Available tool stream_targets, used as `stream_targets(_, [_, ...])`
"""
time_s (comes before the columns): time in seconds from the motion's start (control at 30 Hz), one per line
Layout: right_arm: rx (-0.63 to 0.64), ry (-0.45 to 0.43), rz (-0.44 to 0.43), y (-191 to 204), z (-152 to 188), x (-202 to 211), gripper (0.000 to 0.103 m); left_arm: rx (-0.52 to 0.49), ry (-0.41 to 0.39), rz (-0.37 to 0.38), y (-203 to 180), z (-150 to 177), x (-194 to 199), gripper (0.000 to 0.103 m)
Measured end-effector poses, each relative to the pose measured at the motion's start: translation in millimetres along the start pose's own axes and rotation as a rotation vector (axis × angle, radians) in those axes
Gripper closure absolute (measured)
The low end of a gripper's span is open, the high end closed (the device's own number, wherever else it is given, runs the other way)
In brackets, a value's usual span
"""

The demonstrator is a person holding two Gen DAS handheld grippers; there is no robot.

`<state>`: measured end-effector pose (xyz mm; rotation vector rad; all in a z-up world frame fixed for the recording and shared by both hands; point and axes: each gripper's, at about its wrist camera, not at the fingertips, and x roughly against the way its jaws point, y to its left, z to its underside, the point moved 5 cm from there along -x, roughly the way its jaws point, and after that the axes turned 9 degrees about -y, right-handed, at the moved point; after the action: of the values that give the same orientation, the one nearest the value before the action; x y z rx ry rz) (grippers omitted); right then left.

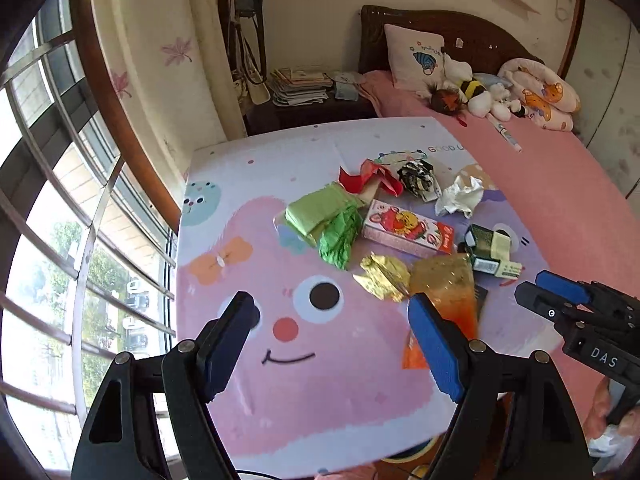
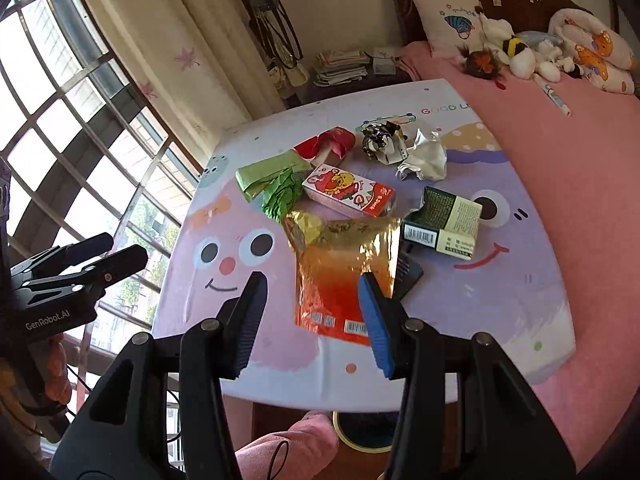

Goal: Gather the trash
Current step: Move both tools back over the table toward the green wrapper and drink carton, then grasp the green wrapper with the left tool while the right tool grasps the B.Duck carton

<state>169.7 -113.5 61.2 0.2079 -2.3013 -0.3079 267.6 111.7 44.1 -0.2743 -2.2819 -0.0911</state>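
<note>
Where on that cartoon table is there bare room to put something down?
The table's window-side half is bare, around the pink smiling face, and so is the near edge below the orange pouch. The far bed-side part is crowded with wrappers and boxes.

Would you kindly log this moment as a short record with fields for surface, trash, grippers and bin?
surface: small table with a pastel cartoon cloth, beside a pink bed
trash: gold and orange foil pouch, pink cartoon carton, dark green cardboard box, crumpled green paper, red wrapper, crumpled white paper, black and white wad
left gripper: open, empty, above the table
right gripper: open, empty, above the pouch
bin: none identifiable
</note>
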Motion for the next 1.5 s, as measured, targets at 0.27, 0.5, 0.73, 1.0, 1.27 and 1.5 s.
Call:
stream_targets(0.27, [0.062, 0.141, 0.140, -3, -54, -152, 0.058, -0.114, 0.116, 0.074, 40, -58, -134, 0.026])
stream_targets(0.5, [0.227, 0.291, 0.206, -20, -61, -266, 0.040, -0.119, 0.183, 0.124, 47, -69, -206, 0.026])
stream_targets(0.73, [0.257, 0.335, 0.141, -27, -70, -311, 0.026, -0.133, 0.256, 0.176, 41, -66, -242, 0.026])
stream_targets(1.0, [0.370, 0.428, 0.086, -18, -57, -329, 0.026, -0.154, 0.332, 0.231, 27, -56, -261, 0.026])
stream_targets(1.27, [0.379, 0.414, 0.129, -26, -46, -336, 0.046, -0.178, 0.391, 0.244, 13, -43, -274, 0.075])
stream_targets(1.5, [0.316, 0.254, 0.115, -26, -74, -293, 0.048, -0.181, 0.333, 0.227, 14, -46, -238, 0.083])
